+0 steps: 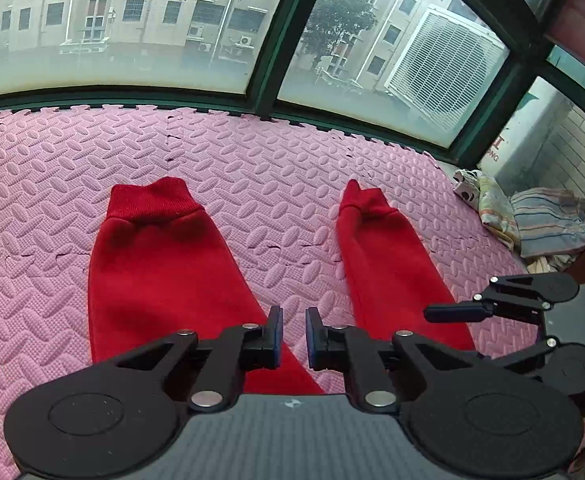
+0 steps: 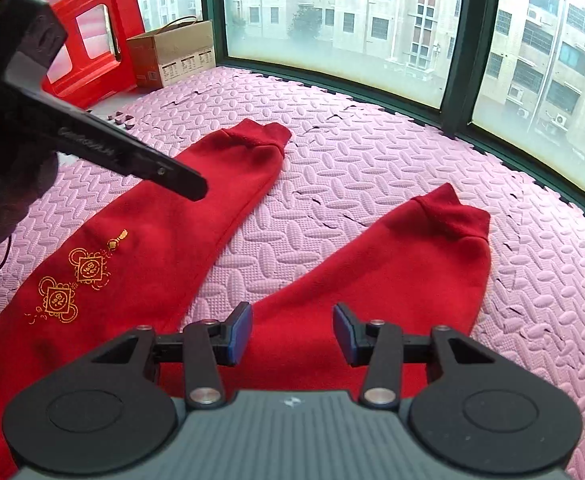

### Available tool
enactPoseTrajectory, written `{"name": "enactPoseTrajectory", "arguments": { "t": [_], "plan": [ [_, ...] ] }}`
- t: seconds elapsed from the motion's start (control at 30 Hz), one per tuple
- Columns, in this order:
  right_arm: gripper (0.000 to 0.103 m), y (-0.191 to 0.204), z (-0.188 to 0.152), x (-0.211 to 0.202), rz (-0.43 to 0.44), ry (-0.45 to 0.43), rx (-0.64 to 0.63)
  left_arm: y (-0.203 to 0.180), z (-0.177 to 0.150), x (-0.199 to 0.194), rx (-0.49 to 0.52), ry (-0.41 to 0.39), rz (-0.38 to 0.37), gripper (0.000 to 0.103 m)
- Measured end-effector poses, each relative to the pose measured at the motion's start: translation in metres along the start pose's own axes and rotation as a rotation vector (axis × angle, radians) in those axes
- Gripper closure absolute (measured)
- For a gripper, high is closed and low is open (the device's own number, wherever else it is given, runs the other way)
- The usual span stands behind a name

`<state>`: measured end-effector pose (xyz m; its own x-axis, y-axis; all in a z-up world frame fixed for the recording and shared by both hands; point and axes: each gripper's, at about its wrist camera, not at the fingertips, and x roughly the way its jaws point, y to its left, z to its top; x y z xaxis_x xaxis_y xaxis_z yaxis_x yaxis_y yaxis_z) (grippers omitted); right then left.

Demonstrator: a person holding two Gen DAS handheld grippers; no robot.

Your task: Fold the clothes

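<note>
Red trousers (image 2: 164,240) flat on pink mat (image 2: 372,152), gold emblem, apparently fleece, both claws apart

A pink foam mat (image 1: 252,152) carries everything. Red trousers (image 2: 164,248) lie flat on it, legs spread ahead of both grippers. Folded cloths (image 1: 540,220) sit far right of the left gripper, a cardboard box (image 2: 172,54) far left of the right one.

One red trousers (image 2: 164,240) with two legs, two tongs, one cardboard box (image 2: 172,54), one red stool (image 2: 96,40)

matt fleecy red trousers (image 2: 164,240), embossed foam mat (image 2: 372,168)
</note>
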<state>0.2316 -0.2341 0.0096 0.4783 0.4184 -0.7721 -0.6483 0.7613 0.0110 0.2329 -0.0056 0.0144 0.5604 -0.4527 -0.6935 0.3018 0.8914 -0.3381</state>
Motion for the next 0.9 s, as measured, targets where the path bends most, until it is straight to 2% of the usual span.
{"name": "enactPoseTrajectory", "arguments": {
  "t": [0.17,0.27,0.37,0.47,0.63,0.9],
  "plan": [
    [0.058,0.006,-0.021,-0.002,-0.015,0.031,0.006,-0.047,-0.036,-0.005,0.083,0.028,-0.089,0.09],
    [0.058,0.008,-0.034,-0.004,-0.03,0.049,0.012,-0.065,-0.05,0.003,0.132,0.048,-0.091,0.09],
    [0.058,0.001,-0.046,-0.01,-0.047,0.062,0.047,-0.065,-0.061,0.017,0.132,0.097,-0.053,0.09],
    [0.058,-0.009,-0.052,-0.02,-0.055,0.065,0.078,-0.06,-0.064,0.019,0.116,0.104,-0.034,0.09],
    [0.058,-0.039,-0.04,-0.022,-0.104,0.032,0.126,-0.056,-0.064,0.021,0.099,0.119,-0.014,0.09],
    [0.058,-0.104,0.0,0.01,-0.169,-0.06,0.288,-0.059,-0.063,0.024,0.115,0.135,-0.001,0.087]
  ]
}}
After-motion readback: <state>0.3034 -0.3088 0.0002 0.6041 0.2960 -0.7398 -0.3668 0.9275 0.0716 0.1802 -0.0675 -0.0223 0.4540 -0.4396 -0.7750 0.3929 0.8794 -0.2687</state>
